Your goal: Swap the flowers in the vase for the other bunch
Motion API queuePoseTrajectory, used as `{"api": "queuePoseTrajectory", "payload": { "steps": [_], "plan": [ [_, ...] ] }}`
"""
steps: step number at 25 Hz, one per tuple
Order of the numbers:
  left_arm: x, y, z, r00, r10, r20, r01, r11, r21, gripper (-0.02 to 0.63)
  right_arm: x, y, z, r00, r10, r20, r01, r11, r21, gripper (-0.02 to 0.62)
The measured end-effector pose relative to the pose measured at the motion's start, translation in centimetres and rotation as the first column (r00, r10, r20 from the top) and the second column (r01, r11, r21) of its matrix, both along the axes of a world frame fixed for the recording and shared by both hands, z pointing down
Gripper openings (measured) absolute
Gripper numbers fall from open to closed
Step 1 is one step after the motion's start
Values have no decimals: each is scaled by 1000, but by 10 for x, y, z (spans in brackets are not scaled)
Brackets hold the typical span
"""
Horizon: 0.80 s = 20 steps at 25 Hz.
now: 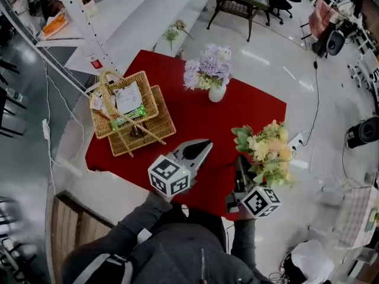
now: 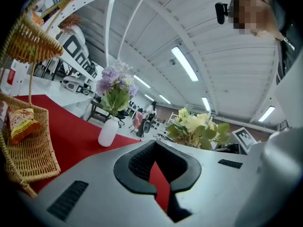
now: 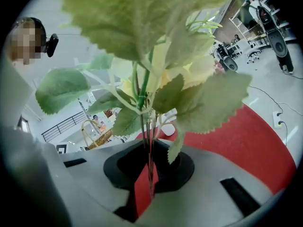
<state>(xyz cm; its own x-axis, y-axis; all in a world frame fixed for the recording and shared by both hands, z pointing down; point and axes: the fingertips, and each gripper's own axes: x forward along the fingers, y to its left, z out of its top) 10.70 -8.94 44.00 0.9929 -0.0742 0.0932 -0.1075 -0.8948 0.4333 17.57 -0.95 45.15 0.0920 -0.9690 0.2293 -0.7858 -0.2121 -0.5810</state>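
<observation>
Head view: the red-clothed table [image 1: 189, 120] carries a small white ceramic vase [image 1: 217, 92] near its far edge, and the purple fabric flowers [image 1: 208, 67] stand in it, so the swap is not yet done. A woven wicker basket [image 1: 127, 114] sits at the left edge, clear of the work. The right gripper [image 1: 241, 164] holds the yellow-and-cream fabric bunch [image 1: 269, 149] upright over the near right corner, probably parked as the replacement. The left gripper [image 1: 201, 149] hovers over the near edge, pointing at the vase. Left gripper view: its jaws are together with nothing between them, only red cloth showing through the gap. The vase is straight ahead and well apart, likely lined up for pulling the purple flowers. Right gripper view: its jaws are clamped on the thin green stems low down, with leaves filling the frame.
</observation>
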Motion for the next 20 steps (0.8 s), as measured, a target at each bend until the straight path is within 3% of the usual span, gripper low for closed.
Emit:
{"api": "queuePoseTrajectory", "payload": {
  "steps": [10, 20],
  "plan": [
    [14, -27, -7, 996, -88, 6, 87, 995, 56, 9, 19, -27, -3, 998, -68, 1, 68, 997, 20, 20],
    [33, -44, -4, 990, -144, -4, 144, 989, 38, 9, 41, -46, -9, 997, -75, -11, 76, 996, 53, 20]
  ]
}}
